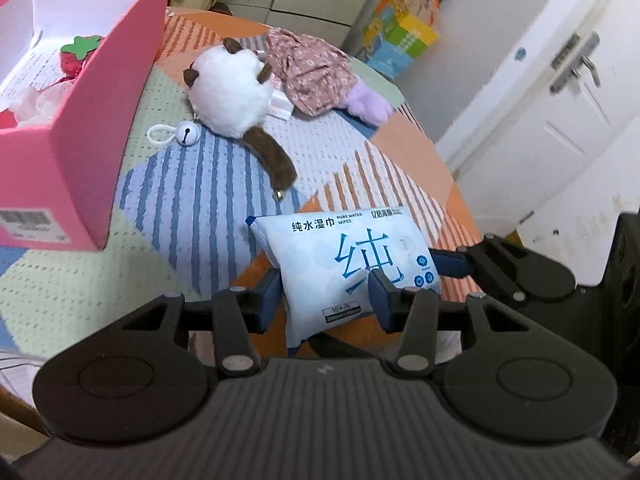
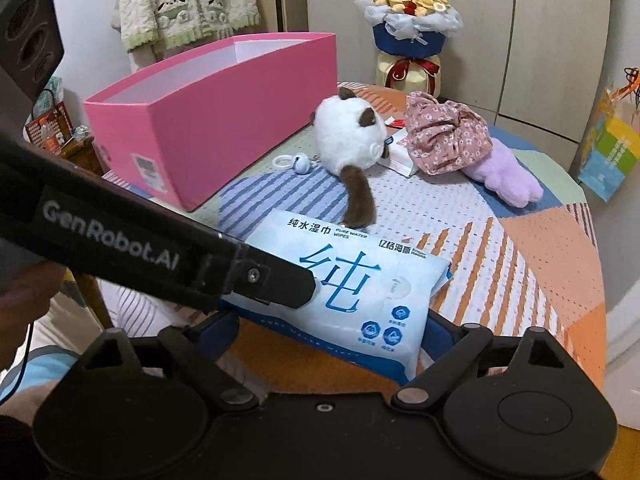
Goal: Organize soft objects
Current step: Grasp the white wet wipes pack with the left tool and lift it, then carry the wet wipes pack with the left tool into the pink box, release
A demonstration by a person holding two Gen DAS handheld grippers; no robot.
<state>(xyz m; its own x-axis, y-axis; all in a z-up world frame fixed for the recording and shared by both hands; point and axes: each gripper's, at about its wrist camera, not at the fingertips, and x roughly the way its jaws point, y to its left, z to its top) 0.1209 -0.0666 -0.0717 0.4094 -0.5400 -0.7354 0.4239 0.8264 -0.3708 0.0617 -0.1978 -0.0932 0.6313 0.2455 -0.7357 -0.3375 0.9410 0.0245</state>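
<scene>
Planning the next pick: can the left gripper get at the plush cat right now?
Probably not yet. The left gripper is shut on the wipes pack, so its fingers are full. Otherwise the way looks free: only bare tablecloth lies before the plush cat.

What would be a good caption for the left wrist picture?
Left gripper clamps a pack of wet wipes above a patchwork-covered table, pink box nearby.

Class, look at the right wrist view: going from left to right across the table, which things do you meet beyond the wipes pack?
pink box → small white bell → white plush cat → floral cloth → purple plush paw
</scene>
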